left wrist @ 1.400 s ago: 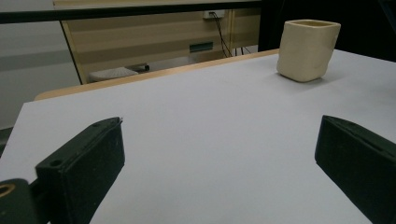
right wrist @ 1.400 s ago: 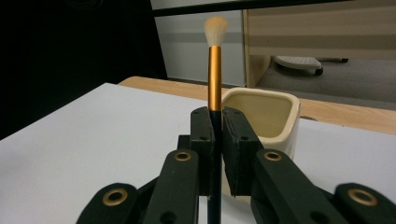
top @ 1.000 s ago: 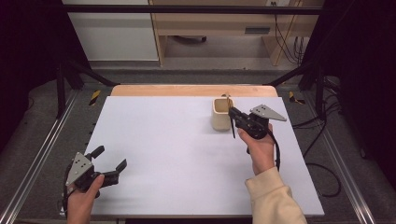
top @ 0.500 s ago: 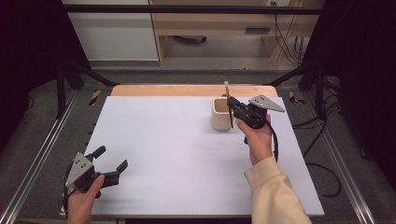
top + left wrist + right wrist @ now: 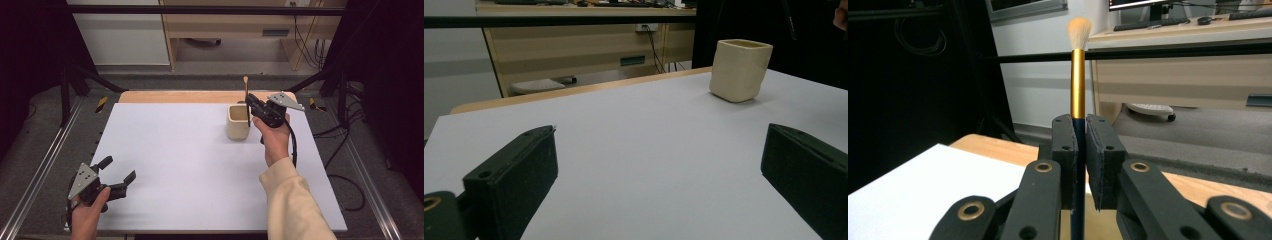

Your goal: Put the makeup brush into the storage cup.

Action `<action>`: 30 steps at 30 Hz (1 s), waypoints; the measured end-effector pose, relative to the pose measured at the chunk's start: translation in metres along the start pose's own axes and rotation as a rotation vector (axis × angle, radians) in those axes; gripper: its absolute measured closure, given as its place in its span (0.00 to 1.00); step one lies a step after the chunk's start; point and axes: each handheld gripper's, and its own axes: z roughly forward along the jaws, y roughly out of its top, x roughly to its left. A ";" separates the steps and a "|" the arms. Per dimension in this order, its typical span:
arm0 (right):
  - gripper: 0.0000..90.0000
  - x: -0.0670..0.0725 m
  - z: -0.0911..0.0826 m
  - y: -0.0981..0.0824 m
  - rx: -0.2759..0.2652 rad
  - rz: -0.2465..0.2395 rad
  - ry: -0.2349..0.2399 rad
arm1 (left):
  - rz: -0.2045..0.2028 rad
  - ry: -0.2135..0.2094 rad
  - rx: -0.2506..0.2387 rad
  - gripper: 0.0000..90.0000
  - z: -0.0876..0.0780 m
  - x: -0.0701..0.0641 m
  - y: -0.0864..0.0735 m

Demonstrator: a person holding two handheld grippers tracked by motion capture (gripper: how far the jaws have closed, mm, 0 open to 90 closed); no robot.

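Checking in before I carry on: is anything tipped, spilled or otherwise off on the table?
Nothing stands out. The cream cup stands upright on the white table. The right gripper holds the brush upright, bristles up. The left gripper is open at the near left.

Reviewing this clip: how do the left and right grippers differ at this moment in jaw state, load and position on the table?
The left gripper has its jaws spread wide with nothing between them; the right gripper is shut on an upright brush. The left gripper sits low at the table's near left corner; the right gripper is raised at the far side, beside the cream cup. Both are hand-held, black, with a grey plate on top.
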 end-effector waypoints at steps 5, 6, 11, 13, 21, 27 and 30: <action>0.92 -0.004 0.009 0.003 -0.023 0.012 0.002 | 0.001 -0.005 0.003 0.01 0.001 0.000 0.000; 0.92 -0.005 0.011 0.003 -0.033 0.010 0.002 | 0.003 -0.006 0.005 0.01 0.001 0.000 0.000; 0.93 -0.009 0.019 0.004 -0.066 0.025 -0.001 | 0.004 -0.005 0.007 0.01 0.001 0.000 0.000; 0.92 -0.010 0.021 0.002 -0.068 0.023 -0.004 | 0.004 -0.006 0.009 0.01 0.002 0.000 0.000; 0.92 -0.012 0.029 -0.001 -0.098 0.018 -0.005 | 0.001 -0.010 0.011 0.01 0.003 0.000 -0.001; 0.92 -0.010 0.034 -0.004 -0.103 0.008 -0.008 | 0.001 -0.011 0.009 0.01 0.002 0.000 -0.001; 0.93 -0.010 0.036 -0.006 -0.104 -0.005 -0.006 | -0.002 -0.011 0.009 0.01 0.002 0.000 -0.001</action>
